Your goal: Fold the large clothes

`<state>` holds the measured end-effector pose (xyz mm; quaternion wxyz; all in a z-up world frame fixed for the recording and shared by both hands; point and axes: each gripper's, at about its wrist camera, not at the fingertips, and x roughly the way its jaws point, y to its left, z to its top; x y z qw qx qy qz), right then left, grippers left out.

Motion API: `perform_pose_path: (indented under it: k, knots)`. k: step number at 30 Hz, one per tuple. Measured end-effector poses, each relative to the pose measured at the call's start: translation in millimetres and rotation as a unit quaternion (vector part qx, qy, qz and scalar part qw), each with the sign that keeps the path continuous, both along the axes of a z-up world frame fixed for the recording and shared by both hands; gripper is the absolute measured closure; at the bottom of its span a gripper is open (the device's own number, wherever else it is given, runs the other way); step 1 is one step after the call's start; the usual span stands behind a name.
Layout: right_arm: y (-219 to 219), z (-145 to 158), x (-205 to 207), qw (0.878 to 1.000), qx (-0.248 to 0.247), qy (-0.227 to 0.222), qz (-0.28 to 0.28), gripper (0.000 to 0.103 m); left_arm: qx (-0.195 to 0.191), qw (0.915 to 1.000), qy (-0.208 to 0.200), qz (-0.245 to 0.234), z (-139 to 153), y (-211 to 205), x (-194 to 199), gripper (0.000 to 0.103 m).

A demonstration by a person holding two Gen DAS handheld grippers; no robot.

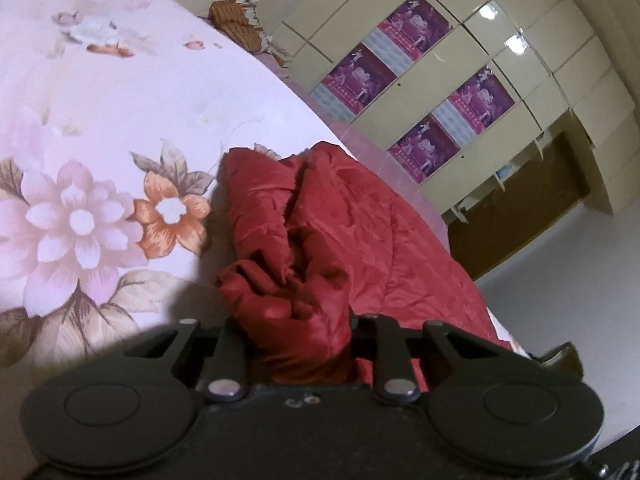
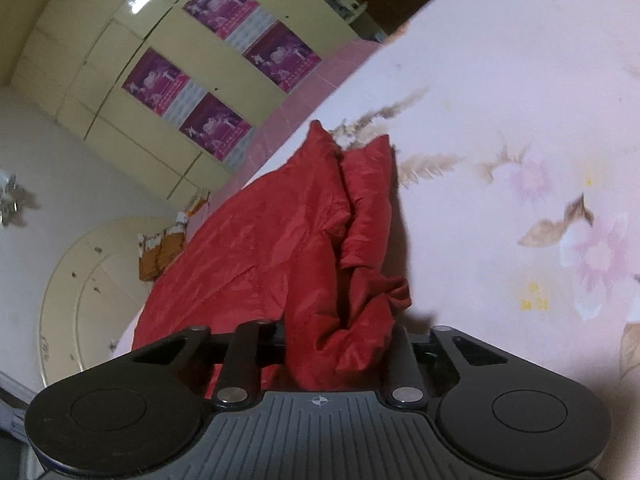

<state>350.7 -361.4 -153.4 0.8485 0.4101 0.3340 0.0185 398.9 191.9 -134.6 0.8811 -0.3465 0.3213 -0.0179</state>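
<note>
A large red padded garment lies on a bed with a pink floral sheet. In the left wrist view my left gripper is shut on a bunched edge of the garment, and the cloth hides the fingertips. In the right wrist view my right gripper is shut on another bunched edge of the same red garment, which hangs in folds above the floral sheet. The fingertips are buried in cloth there too.
A cream wardrobe with purple posters stands beyond the bed and also shows in the right wrist view. A brown patterned item lies near the bed's far end. The curved headboard shows at left.
</note>
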Motion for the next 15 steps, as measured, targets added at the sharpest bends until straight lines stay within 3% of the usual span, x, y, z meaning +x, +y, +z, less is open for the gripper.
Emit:
perform_pose_path:
  k: [7,15]
  knots:
    - [-5,12,-17,1.000,-0.014,0.008,0.012,0.086,0.028,0.9995,0.010,-0.012,21,-12,-19,0.083]
    - [-25,22,-60,0.999,-0.015,0.018,0.023,0.086,0.027,0.9995,0.014,-0.009,31,-29,-76,0.083]
